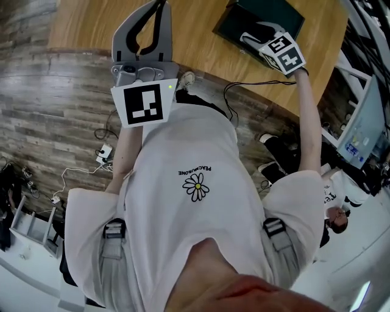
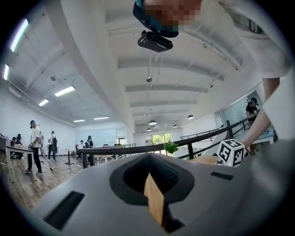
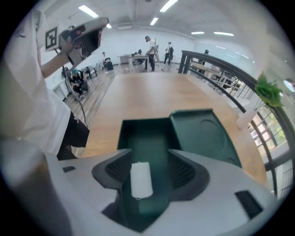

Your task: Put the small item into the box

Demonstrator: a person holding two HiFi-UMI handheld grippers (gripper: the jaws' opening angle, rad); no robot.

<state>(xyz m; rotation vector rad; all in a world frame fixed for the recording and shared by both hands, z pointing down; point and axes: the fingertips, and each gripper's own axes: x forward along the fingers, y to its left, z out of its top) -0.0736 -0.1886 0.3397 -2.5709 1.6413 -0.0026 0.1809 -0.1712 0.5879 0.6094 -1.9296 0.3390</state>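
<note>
Right gripper held spread over box so small item, loose between jaws, lands inside. Left gripper pressed together, held clear.

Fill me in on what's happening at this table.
A person holds a two-jaw gripper in each hand at a wooden table. The right gripper hangs over an open dark green box, jaws wide apart, with a small white roll between them, not clamped; whether it lies in the box yet is unclear. The left gripper is held level, away from the box, jaws together and empty.
</note>
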